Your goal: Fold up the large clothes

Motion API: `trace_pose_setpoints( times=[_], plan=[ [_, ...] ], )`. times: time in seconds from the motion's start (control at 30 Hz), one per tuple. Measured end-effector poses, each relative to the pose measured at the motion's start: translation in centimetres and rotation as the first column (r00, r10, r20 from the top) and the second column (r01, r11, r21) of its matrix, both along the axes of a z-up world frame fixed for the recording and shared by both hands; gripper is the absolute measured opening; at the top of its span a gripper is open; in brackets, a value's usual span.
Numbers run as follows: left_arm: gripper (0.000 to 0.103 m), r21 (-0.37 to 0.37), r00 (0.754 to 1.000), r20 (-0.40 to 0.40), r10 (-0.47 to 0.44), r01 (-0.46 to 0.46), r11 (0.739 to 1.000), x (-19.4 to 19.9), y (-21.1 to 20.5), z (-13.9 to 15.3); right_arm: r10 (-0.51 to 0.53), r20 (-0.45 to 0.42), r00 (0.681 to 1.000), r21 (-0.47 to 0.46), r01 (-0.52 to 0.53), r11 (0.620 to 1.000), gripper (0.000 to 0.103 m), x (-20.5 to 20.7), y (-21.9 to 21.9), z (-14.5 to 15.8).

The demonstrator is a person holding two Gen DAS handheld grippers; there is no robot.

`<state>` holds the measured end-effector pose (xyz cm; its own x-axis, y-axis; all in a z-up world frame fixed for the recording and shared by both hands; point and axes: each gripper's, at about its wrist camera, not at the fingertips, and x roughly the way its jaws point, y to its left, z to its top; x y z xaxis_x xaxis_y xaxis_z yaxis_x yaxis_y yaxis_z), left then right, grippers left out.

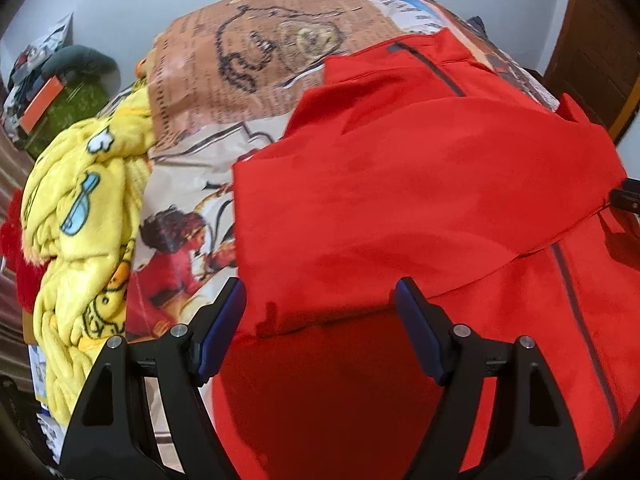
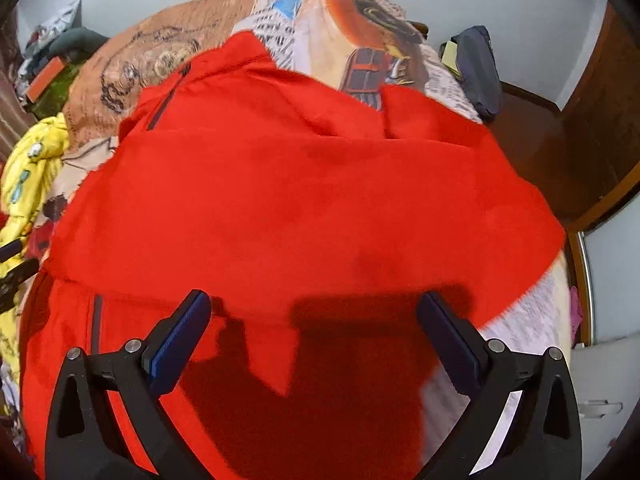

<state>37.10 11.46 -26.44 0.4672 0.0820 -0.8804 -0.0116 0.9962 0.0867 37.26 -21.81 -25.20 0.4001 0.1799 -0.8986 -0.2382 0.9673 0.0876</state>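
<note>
We see a red jacket (image 1: pixel 400 184) (image 2: pixel 304 200) spread across the bed, taking up most of both views. It is a plain bright red with dark zippers: one slanting near its far end, another running down the panel nearer us. A broad flap of the fabric lies folded over the rest, its edge crossing the body at a slant, so the garment sits in two layers. The cloth lies mostly flat, with soft creases toward the far end.
</note>
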Motion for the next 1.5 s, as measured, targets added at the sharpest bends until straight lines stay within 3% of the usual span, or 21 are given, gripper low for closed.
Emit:
trace_pose_setpoints(
  times=[0.17,0.3,0.47,0.53,0.67,0.77,0.87,0.97,1.03,1.2,1.37,1.5],
  plan=[
    [0.078,0.002,1.0,0.017,-0.025,0.025,1.0,1.6,-2.4,0.8,-0.066,0.048,0.997,0.012,0.065,0.998,0.103,-0.6,-4.6,1.7],
    [0.079,-0.001,0.999,0.025,-0.04,0.04,0.999,2.9,-4.1,1.0,-0.199,0.025,0.98,0.088,0.196,0.977,0.103,0.6,-9.5,1.7],
    [0.079,0.005,0.998,0.022,-0.063,0.063,0.998,4.2,-6.2,0.6,-0.367,-0.102,0.925,0.273,0.38,0.884,0.101,3.3,-15.2,-0.3],
    [0.079,0.001,0.997,0.017,-0.072,0.072,0.997,4.6,-6.8,0.2,-0.407,-0.148,0.902,0.324,0.433,0.841,0.09,4.4,-16.5,-1.4],
    [0.079,-0.006,0.997,0.004,-0.079,0.079,0.997,5.1,-7.4,-0.6,-0.427,-0.204,0.881,0.372,0.473,0.799,0.081,6.4,-16.8,-3.3],
    [0.08,-0.017,0.997,-0.01,-0.074,0.074,0.997,5.5,-7.5,-1.5,-0.44,-0.186,0.879,0.369,0.477,0.797,0.076,7.9,-16.6,-4.2],
    [0.086,-0.043,0.999,-0.006,-0.052,0.051,0.998,5.8,-7.3,-2.0,-0.469,-0.165,0.868,0.346,0.496,0.796,0.065,8.7,-17.1,-4.7],
    [0.093,-0.064,1.0,-0.003,-0.026,0.026,0.998,6.0,-7.1,-2.4,-0.512,-0.136,0.848,0.319,0.527,0.788,0.045,9.1,-17.6,-4.8],
    [0.095,-0.075,1.0,0.0,-0.012,0.012,0.997,5.9,-6.9,-2.6,-0.519,-0.111,0.848,0.33,0.524,0.785,0.011,8.9,-18.0,-4.1],
    [0.096,-0.102,1.0,-0.012,0.005,-0.006,0.995,6.0,-6.6,-2.7,-0.551,-0.048,0.833,0.321,0.535,0.781,0.006,7.7,-19.1,-2.0],
    [0.096,-0.08,1.0,-0.016,0.003,-0.004,0.997,5.8,-6.9,-2.5,-0.589,0.025,0.808,0.315,0.553,0.771,0.005,5.0,-20.7,0.8],
    [0.096,-0.055,1.0,-0.027,-0.008,0.007,0.998,5.6,-7.3,-2.2,-0.549,0.102,0.83,0.292,0.503,0.814,0.005,3.5,-19.5,3.5]
  ],
)
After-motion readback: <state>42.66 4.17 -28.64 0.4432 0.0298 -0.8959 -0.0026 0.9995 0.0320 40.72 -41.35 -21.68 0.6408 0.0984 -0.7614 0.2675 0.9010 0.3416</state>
